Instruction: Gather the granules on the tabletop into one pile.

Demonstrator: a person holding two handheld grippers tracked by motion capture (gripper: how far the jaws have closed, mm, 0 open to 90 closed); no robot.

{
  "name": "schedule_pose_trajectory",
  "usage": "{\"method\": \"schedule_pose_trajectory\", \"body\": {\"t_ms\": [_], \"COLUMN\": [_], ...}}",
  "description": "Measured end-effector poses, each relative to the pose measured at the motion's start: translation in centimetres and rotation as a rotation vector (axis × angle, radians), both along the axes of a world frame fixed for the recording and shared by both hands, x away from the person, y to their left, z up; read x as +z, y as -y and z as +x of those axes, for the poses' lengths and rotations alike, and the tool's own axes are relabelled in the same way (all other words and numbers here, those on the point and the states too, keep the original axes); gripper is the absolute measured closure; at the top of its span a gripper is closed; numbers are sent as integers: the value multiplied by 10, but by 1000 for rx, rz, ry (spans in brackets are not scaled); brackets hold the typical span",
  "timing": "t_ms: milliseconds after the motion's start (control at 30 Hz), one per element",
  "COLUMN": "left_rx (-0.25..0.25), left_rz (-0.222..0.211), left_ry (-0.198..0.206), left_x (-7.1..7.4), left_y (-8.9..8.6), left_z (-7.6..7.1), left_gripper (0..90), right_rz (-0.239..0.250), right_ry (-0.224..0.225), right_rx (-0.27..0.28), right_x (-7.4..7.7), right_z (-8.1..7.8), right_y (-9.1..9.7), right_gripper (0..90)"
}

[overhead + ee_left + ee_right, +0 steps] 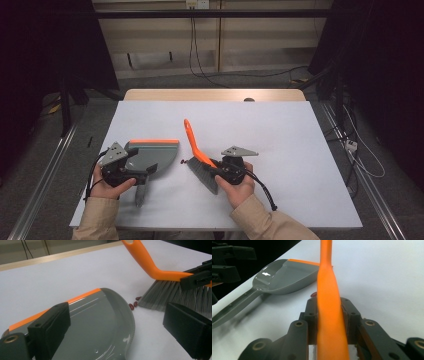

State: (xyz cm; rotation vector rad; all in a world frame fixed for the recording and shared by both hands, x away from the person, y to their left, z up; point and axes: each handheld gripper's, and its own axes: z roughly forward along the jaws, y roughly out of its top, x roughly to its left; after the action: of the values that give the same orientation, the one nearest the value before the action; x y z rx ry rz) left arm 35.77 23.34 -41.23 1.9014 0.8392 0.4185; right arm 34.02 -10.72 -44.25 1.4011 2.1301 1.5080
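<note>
A grey dustpan point(152, 154) with an orange lip lies flat on the white table point(280, 135), its handle point(141, 194) pointing toward the person. My left gripper point(131, 167) hovers over the pan's neck. Its jaws stand wide apart over the pan point(100, 322) without pressing on it. My right gripper point(220, 170) is shut on the orange handle point(329, 305) of a brush point(192, 142). The brush's grey bristles point(162, 296) rest on the table just right of the pan. A few small red beans point(133, 304) lie between the bristles and the pan's side.
The table's far wooden edge point(215, 95) borders a floor with cables point(200, 70). Open white tabletop stretches to the right and behind the brush. The pan's handle point(234, 307) runs toward the near left.
</note>
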Motion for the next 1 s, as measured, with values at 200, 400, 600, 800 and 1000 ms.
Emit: {"method": "schedule_pose_trajectory", "body": {"t_ms": [200,400,600,800,1000], "left_rx": [0,4,0,1,1], "left_rz": [0,-6,-6,-4,0], "left_ry": [-1,0,-1,-4,-2], "left_x": [0,0,0,-1,0], "left_y": [0,0,-1,-1,0], "left_z": [0,1,1,2,1], "left_gripper": [75,75,75,75,75], "right_rz": [29,68,73,79,67], "right_ry": [7,26,-9,-48,-62], "right_rx": [-10,12,33,-2,-34], "right_x": [3,13,4,-3,-4], "right_z": [3,6,14,22,21], "right_y": [5,-9,-28,-32,-20], "right_gripper": [715,715,715,714,713]}}
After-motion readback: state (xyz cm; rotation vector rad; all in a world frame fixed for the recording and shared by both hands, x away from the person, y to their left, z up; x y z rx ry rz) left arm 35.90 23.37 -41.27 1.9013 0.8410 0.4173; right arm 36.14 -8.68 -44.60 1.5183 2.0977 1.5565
